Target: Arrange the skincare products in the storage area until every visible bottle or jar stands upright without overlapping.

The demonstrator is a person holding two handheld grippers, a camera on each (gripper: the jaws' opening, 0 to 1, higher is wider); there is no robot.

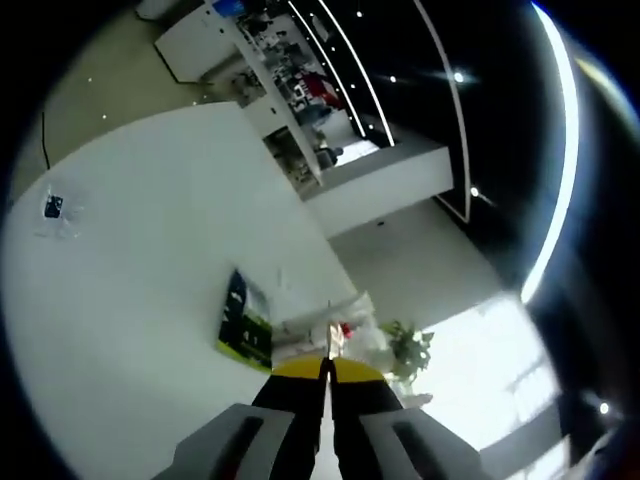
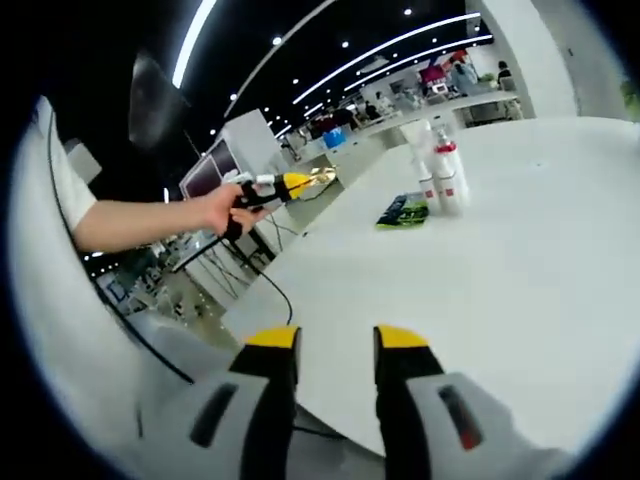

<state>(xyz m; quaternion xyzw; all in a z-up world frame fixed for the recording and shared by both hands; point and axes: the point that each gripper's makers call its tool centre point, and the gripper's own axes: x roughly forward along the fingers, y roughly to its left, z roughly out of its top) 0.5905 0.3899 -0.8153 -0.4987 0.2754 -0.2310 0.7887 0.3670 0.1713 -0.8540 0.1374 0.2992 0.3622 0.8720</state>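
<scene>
Left gripper (image 1: 325, 372): jaws pressed together, holding nothing. Right gripper (image 2: 336, 340): jaws parted, holding nothing, over the white worktop (image 2: 520, 270). Skincare bottles (image 2: 443, 172) stand upright far across it, beside a green-black packet (image 2: 402, 211).

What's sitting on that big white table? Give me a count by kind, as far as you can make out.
White bottles: 3, standing close together; the exact number is hard to be sure of at this distance
Flat green-and-black packets: 1
Small clear bags: 1
Total: 5
</scene>
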